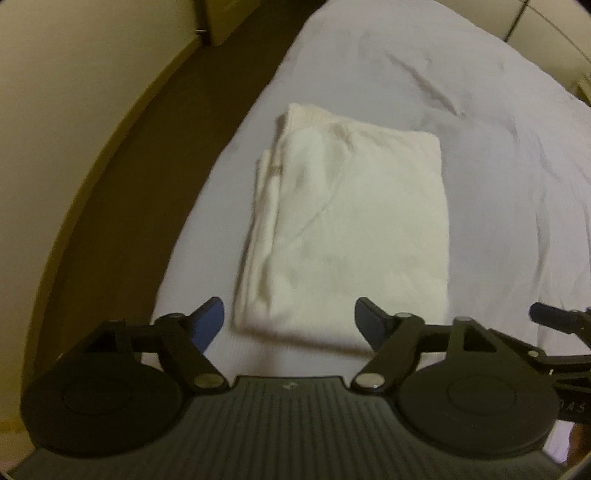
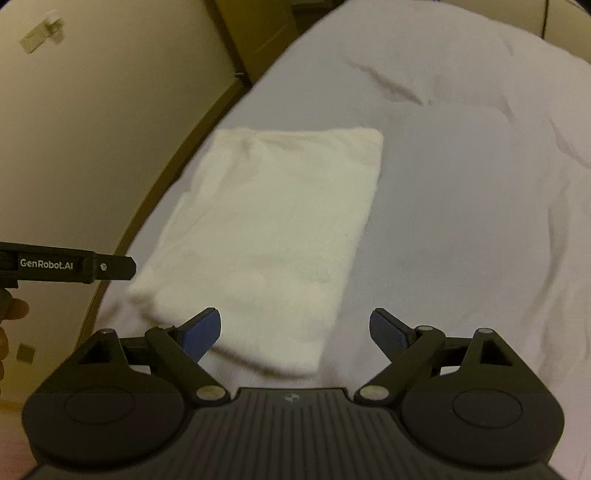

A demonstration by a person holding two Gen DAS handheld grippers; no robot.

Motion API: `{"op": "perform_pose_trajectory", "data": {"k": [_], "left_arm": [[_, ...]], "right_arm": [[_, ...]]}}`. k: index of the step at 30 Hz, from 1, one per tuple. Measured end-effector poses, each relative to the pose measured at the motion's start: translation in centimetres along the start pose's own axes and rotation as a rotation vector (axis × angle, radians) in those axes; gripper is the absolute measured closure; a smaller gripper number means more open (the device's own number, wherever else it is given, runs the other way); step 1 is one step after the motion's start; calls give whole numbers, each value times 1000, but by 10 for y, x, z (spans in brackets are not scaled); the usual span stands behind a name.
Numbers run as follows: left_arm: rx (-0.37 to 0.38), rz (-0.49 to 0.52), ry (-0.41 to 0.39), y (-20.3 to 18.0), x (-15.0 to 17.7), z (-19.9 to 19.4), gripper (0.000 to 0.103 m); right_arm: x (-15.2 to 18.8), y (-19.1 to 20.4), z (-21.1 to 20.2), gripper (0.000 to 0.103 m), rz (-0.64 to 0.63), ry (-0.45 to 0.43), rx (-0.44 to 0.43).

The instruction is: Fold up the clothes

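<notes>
A cream garment [image 1: 347, 221] lies folded into a neat rectangle on the white bed sheet [image 1: 498, 166]. My left gripper [image 1: 290, 321] hovers above its near edge, jaws wide apart, blue pads [image 1: 208, 323] holding nothing. In the right wrist view the same folded garment [image 2: 266, 236] lies flat ahead. Over its near right corner hangs my right gripper [image 2: 295, 328], open and empty. The right gripper's tip [image 1: 546, 317] shows at the right edge of the left view. The left gripper's body [image 2: 70, 266] enters at the left of the right view, held by a person's hand [image 2: 11, 314].
The bed [image 2: 480, 184] fills the centre and right, its sheet wrinkled toward the far side. A dark floor strip [image 1: 147, 155] runs along the bed's left edge, with a pale wall [image 1: 74, 92] and a cabinet [image 2: 255, 33] beyond.
</notes>
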State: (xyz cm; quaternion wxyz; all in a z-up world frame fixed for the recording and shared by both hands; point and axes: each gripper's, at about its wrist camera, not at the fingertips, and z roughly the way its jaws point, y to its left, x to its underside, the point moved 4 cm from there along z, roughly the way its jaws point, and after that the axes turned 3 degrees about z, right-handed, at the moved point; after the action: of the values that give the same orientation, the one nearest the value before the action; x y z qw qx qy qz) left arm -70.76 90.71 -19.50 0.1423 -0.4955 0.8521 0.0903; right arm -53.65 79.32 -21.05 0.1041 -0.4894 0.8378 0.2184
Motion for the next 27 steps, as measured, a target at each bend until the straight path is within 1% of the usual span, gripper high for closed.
{"op": "perform_pose_trajectory", "data": {"k": [1,3,4,7,9,11,13,16,19,22,25,26,27], "left_arm": [[-13,-15,-9,-4,3,-10,22],[-40,-44,-27,-13,9,-30,14],[-52,-59,-37,-17,13,-40,12],[-89,-95,-90,-33,23,-69,11],[-116,-120,-124,-46,31,-86,8],[-131,-164,-155,-61,43,-103,5],[-165,-219,-177,-77,60,-119,1],[-216,-299,-210,-101,86,-144,1],[-267,-346,-222,-134,113,-162,1],[-265,-395,-216,-165,137,-177,1],[-261,-442,-217,-197,158,-190,1],[-263,-447,-220,-205,163,-194,1],[-265,-452,-222,-214,168,-199,1]], "right_arm": [[1,1,-9,13,-6,0,-1],[2,1,-25,13,-17,-3,-8],[3,0,-32,13,-21,-4,-12],[5,-5,-53,13,-59,-22,-18],[6,-9,-66,13,-99,-41,-25],[8,-16,-79,13,-139,-64,-44],[12,-26,-95,13,-176,-86,-59],[20,-44,-120,13,-242,-119,-68],[32,-65,-146,13,-321,-145,-78],[44,-86,-172,13,-375,-167,-98],[52,-106,-194,12,-386,-174,-112],[54,-112,-202,4,-384,-172,-118],[56,-118,-208,1,-380,-168,-125]]}}
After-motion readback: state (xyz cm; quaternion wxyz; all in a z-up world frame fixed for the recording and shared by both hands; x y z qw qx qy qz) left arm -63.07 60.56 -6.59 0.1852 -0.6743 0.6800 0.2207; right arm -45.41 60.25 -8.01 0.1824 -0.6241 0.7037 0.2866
